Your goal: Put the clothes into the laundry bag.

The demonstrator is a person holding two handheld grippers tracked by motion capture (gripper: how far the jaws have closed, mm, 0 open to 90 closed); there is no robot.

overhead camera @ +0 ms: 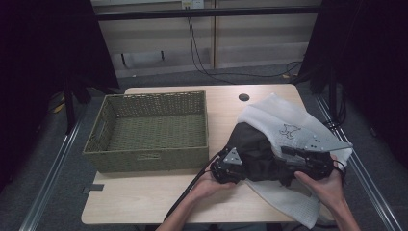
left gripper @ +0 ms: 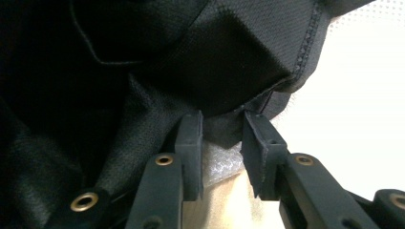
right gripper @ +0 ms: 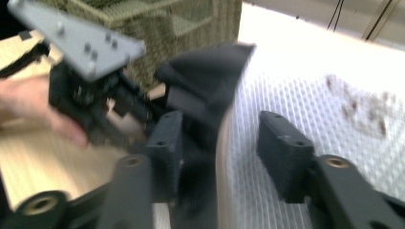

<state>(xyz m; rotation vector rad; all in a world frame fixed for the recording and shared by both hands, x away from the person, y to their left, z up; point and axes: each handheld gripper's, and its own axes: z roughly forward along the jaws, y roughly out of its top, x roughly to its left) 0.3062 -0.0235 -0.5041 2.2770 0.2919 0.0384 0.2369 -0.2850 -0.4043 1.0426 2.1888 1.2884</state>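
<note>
- A black cloth (overhead camera: pixel 257 151) lies on a white mesh cloth (overhead camera: pixel 288 122) on the right side of the wooden table (overhead camera: pixel 144 197).
- The left gripper (left gripper: pixel 220 138) pinches a folded hem of the black cloth between its jaws.
- The right gripper (right gripper: pixel 222 143) has its jaws spread apart. The edge of the black cloth sits between them, but the pads do not press on it.
- A green woven basket (overhead camera: pixel 149 156) stands on the left of the table, just beside the cloths.
</note>
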